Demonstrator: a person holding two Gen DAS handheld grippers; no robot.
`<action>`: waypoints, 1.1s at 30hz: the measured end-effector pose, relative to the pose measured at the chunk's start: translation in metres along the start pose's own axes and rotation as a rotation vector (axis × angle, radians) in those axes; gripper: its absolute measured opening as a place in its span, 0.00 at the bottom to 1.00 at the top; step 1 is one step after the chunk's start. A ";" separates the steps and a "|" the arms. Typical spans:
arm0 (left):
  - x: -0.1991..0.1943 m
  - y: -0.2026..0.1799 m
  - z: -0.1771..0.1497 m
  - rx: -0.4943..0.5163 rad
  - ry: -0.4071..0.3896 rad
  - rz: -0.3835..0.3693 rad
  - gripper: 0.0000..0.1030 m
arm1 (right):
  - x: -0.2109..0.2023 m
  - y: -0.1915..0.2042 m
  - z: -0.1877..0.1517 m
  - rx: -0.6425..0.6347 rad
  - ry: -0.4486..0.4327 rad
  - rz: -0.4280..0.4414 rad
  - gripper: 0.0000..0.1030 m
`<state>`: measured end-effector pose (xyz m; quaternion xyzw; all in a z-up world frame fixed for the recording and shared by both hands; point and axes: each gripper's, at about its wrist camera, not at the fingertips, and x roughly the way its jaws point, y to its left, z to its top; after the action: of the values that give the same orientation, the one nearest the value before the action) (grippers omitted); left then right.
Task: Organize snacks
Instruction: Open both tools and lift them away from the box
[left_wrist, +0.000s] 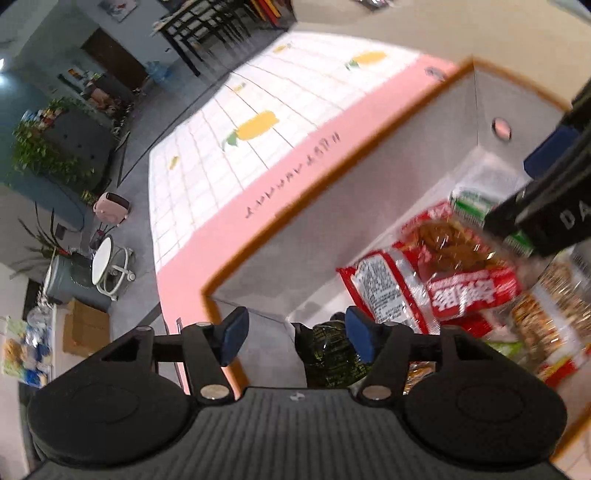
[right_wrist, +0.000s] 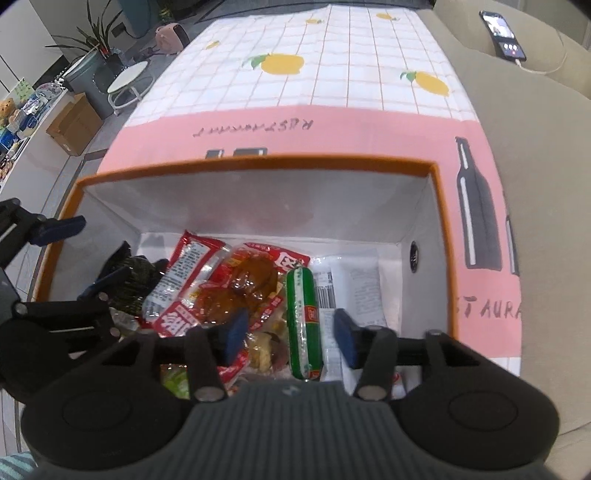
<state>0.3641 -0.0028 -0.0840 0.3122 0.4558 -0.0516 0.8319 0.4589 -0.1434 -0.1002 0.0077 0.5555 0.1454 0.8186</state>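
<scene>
A white box with an orange rim (left_wrist: 332, 177) (right_wrist: 258, 160) stands on the table and holds several snack packets. A red packet (left_wrist: 461, 266) (right_wrist: 229, 288) lies in its middle, next to a green sausage stick (left_wrist: 476, 206) (right_wrist: 303, 306). A dark packet (left_wrist: 328, 350) (right_wrist: 133, 280) sits in the box's left corner, and a white packet (right_wrist: 354, 284) lies at the right. My left gripper (left_wrist: 295, 336) (right_wrist: 83, 254) hangs open over that left corner, above the dark packet. My right gripper (right_wrist: 291, 336) (left_wrist: 517, 192) is open above the green stick, pads clear of it.
The box rests on a pink tablecloth with a white lemon-patterned grid (right_wrist: 332, 74). A phone (right_wrist: 502, 33) lies on a beige sofa at the right. On the floor at the left are a cardboard box (right_wrist: 74, 122) and a round white stool (right_wrist: 129, 81).
</scene>
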 end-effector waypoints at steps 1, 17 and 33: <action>-0.007 0.005 -0.001 -0.037 -0.006 -0.004 0.72 | -0.007 0.001 0.000 -0.004 -0.012 -0.004 0.60; -0.172 0.029 -0.051 -0.470 -0.363 0.004 0.72 | -0.177 0.036 -0.082 -0.165 -0.361 -0.028 0.66; -0.247 -0.028 -0.131 -0.562 -0.337 0.100 0.82 | -0.240 0.056 -0.243 -0.061 -0.518 -0.050 0.77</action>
<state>0.1156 -0.0006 0.0472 0.0796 0.2923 0.0662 0.9507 0.1425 -0.1851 0.0341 0.0064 0.3226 0.1349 0.9368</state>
